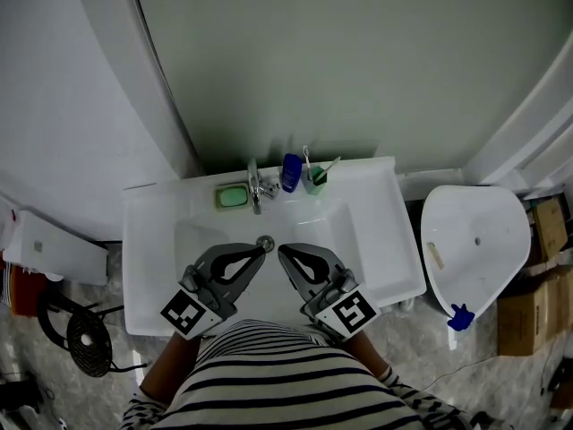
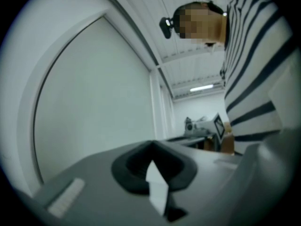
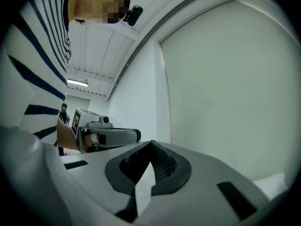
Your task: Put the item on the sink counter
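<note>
Since neither gripper has anything in it, the step in hand reads as either pre-pick or just finished; can't tell which. Left gripper (image 1: 260, 253) and right gripper (image 1: 282, 250) both sit level over the basin, tips almost meeting just in front of the drain (image 1: 265, 242). Jaws on both are fully together with nothing between them, and both gripper views confirm it.

Task item: can't pin it down for sure. Already on the sink counter (image 1: 380, 240), along its back edge:
- soap dish (image 1: 232, 197), just left of the tap (image 1: 258, 186)
- blue bottle (image 1: 291, 173), just right of the tap
- cup (image 1: 313, 180) with toothbrushes, touching or nearly touching the bottle

If the item is one of those, the job looks done. The only candidate off the counter is a small blue thing (image 1: 460, 317) at the front edge of the toilet (image 1: 470, 240), right of the sink; too small to identify.

If a pick is pending, my take:
- use the right gripper, since it's on the toilet side, and park the left one over the basin out of the way
- spread the jaws before the approach, not at the item
- come in level and close on the item's middle
- set it on the bare right side of the counter, back from the front edge and clear of the cup
- let go only once it rests on the counter
</note>
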A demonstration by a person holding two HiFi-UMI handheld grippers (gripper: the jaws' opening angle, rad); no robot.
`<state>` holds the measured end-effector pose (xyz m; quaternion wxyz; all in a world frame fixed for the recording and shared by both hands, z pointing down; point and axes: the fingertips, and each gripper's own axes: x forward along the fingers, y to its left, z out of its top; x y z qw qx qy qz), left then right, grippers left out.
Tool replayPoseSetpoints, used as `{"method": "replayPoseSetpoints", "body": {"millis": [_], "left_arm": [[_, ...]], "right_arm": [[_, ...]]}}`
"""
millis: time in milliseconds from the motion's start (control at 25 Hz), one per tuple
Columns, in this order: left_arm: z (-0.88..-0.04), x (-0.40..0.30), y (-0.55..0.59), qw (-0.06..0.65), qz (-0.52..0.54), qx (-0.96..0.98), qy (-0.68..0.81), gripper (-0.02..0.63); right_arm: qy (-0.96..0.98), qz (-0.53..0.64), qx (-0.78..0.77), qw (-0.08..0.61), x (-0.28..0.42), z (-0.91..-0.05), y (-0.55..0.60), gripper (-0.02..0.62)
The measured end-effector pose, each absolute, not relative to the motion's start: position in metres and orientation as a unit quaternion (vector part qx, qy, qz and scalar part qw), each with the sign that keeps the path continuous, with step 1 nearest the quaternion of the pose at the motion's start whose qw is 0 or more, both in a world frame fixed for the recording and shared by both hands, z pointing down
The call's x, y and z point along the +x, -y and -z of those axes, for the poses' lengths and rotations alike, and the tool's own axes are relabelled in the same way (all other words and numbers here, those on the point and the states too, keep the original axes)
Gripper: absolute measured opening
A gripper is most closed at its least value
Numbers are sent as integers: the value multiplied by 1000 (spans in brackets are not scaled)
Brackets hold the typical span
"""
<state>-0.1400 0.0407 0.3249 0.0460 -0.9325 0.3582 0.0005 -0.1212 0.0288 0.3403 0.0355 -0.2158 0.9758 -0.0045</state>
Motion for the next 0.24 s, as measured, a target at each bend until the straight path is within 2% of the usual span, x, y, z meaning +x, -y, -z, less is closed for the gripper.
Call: {"method": "replayPoseSetpoints", "body": {"millis": [240], "left_arm": [[-326,-134,-42,51,11,-935,-350,6]], "right_arm": [[-976,5,-216,37,-116,-339,-33,6]]}}
